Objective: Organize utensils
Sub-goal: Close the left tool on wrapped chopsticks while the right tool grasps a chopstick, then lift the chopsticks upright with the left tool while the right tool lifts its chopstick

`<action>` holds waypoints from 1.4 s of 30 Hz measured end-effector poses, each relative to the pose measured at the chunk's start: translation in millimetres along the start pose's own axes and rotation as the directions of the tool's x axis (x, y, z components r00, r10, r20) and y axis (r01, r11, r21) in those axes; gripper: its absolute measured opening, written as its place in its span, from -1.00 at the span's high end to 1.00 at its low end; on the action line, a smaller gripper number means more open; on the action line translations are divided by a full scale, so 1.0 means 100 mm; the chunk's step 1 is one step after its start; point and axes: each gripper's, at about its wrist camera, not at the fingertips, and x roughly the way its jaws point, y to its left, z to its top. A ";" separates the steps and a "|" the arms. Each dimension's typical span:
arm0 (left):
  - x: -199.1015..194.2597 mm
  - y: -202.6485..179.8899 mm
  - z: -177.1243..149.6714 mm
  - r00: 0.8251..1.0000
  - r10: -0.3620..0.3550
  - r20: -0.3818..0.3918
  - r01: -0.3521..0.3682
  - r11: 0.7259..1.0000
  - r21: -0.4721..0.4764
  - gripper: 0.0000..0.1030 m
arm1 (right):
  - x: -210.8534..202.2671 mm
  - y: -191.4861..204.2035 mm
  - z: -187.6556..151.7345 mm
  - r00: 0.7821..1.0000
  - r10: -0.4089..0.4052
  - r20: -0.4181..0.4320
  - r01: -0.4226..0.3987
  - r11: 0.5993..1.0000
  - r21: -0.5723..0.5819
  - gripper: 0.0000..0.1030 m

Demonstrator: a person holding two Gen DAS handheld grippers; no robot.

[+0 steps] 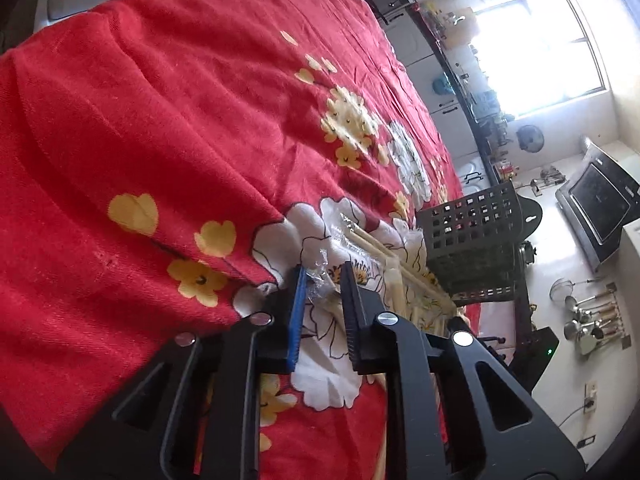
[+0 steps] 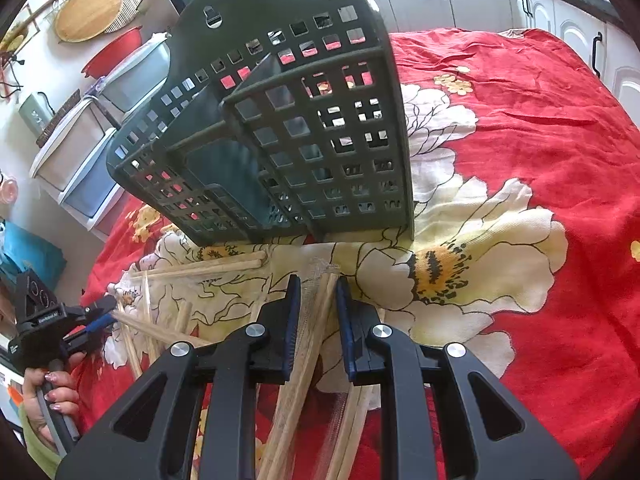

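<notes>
A dark green perforated utensil holder (image 2: 288,132) stands on the red flowered cloth (image 2: 540,160); it also shows in the left wrist view (image 1: 472,248). Wooden chopsticks (image 2: 208,268) lie scattered in front of it, some in clear plastic wrap (image 1: 344,240). My right gripper (image 2: 318,300) is open, its jaws on either side of a wrapped chopstick bundle (image 2: 312,344), not closed on it. My left gripper (image 1: 324,280) is open over crumpled wrap and the chopstick ends; it shows in the right wrist view (image 2: 100,320), held by a hand.
The cloth-covered table (image 1: 180,120) stretches away to the left. Kitchen cabinets (image 2: 540,4) and a counter run behind it. Plastic storage drawers (image 2: 80,160) stand at the left. Hanging ladles (image 1: 592,320) and an oven (image 1: 600,208) are on the far wall.
</notes>
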 end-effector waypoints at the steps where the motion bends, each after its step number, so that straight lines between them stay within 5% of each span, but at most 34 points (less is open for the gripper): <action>1: -0.01 0.00 0.00 1.000 -0.001 -0.004 0.001 1.000 -0.002 0.78 | -0.01 0.00 0.00 1.000 -0.001 0.002 0.001 1.000 0.000 0.65; 15: -0.23 0.02 -0.14 0.998 -0.066 -0.008 0.066 0.998 0.016 0.91 | -0.12 0.11 0.00 0.999 0.037 0.028 -0.036 0.998 -0.051 0.84; 26: -0.43 -0.21 -0.12 0.992 -0.118 0.054 0.112 0.987 0.117 0.92 | -0.36 0.30 0.04 0.991 0.101 0.090 -0.091 0.990 -0.110 0.87; 42: -0.65 -1.27 -0.02 0.962 -0.249 0.111 0.191 0.905 0.379 0.95 | -1.12 0.59 0.26 0.941 0.189 0.279 -0.131 0.968 -0.213 0.90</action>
